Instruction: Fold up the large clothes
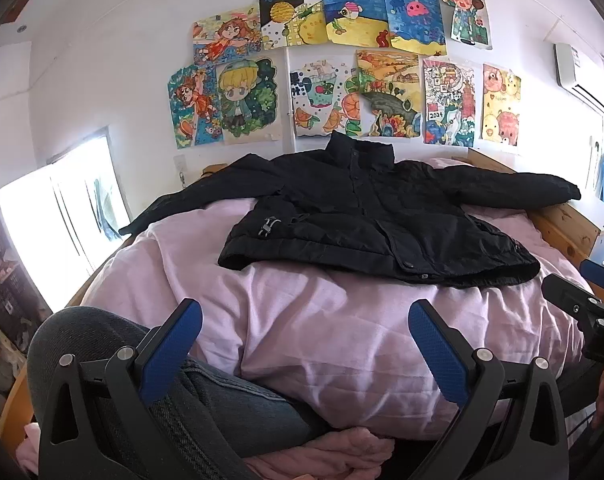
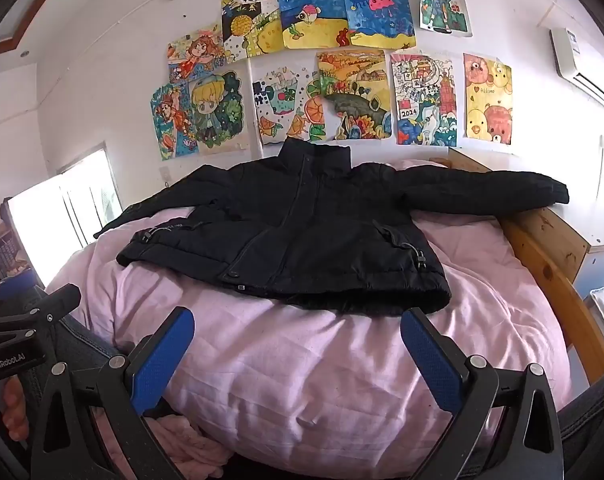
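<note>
Both jaws stand wide apart and hold nothing: your left gripper (image 1: 305, 344) and right gripper (image 2: 298, 344) hover over the pink duvet (image 1: 321, 340), short of the hem. Beyond them the black jacket (image 2: 294, 232) lies front-up and spread flat, sleeves out, collar toward the wall. Folding looks unstarted; you'd likely reach forward for a sleeve (image 2: 485, 192) first.

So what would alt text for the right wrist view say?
A black jacket lies spread flat, front up, on a pink duvet, sleeves out. The right gripper hovers short of its hem, jaws open and empty. Drawings cover the wall behind.
</note>
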{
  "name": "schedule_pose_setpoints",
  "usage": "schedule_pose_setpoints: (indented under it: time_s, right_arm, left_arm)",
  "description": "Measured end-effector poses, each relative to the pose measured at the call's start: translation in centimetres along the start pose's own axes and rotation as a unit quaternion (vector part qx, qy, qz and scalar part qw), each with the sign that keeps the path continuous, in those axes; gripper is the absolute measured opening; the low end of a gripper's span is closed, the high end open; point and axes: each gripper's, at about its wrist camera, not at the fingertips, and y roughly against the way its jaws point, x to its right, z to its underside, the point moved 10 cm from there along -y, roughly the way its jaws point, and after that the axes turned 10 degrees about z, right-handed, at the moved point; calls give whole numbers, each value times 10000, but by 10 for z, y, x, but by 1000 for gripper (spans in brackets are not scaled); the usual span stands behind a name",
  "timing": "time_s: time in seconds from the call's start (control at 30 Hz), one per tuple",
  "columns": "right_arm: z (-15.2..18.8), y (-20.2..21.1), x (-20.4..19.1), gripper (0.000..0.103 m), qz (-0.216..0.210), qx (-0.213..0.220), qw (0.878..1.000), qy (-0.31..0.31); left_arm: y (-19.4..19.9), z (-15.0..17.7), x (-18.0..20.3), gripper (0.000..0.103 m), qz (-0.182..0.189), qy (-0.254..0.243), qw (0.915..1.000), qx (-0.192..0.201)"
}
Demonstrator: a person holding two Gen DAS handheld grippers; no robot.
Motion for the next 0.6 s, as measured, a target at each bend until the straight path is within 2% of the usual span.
schedule_pose_setpoints:
  time_s: [0.6]
  right_arm:
    - [0, 0, 0, 103, -7, -19, 10000, -18]
  left_arm:
    - [-1, 0, 0, 101, 21, 32, 10000, -7]
